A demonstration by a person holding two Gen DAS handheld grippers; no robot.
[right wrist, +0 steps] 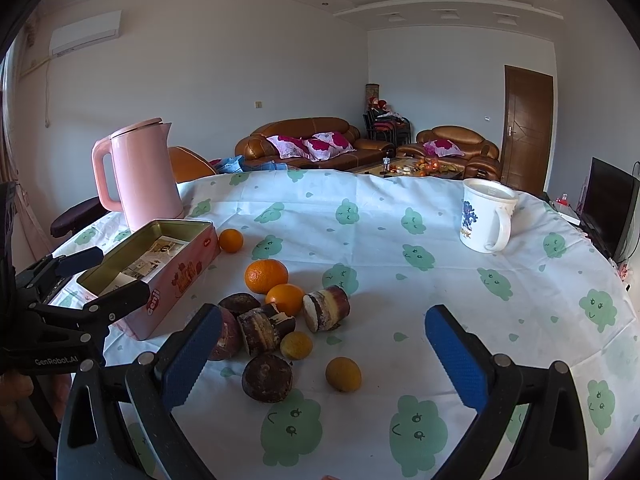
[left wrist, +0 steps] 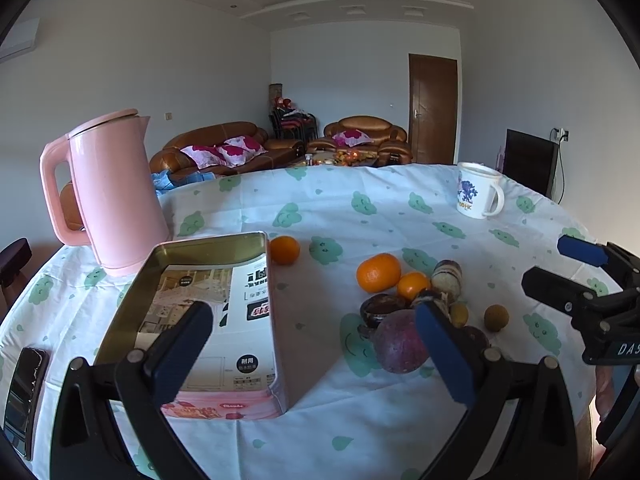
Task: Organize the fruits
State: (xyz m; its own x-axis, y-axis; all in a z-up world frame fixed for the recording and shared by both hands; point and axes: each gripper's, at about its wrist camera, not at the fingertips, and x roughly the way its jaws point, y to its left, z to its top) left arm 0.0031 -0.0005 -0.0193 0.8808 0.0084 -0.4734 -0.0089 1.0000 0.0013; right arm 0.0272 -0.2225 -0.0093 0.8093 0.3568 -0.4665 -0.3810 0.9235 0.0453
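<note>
A pile of fruit lies mid-table: two oranges (right wrist: 266,276) (right wrist: 285,298), a third orange (right wrist: 231,240) beside the tin, dark round fruits (right wrist: 267,377), cut cane-like pieces (right wrist: 326,308), two small yellow fruits (right wrist: 343,374) and a purple fruit (left wrist: 398,342). An open pink tin (left wrist: 208,320) with paper inside stands left of the pile. My left gripper (left wrist: 316,344) is open, its right finger just in front of the purple fruit. My right gripper (right wrist: 324,352) is open and empty, held above the near side of the pile.
A pink kettle (left wrist: 108,192) stands behind the tin. A white mug (right wrist: 486,216) stands at the far right. A phone (left wrist: 24,392) lies near the table's left edge. The cloth (right wrist: 440,280) is white with green clouds.
</note>
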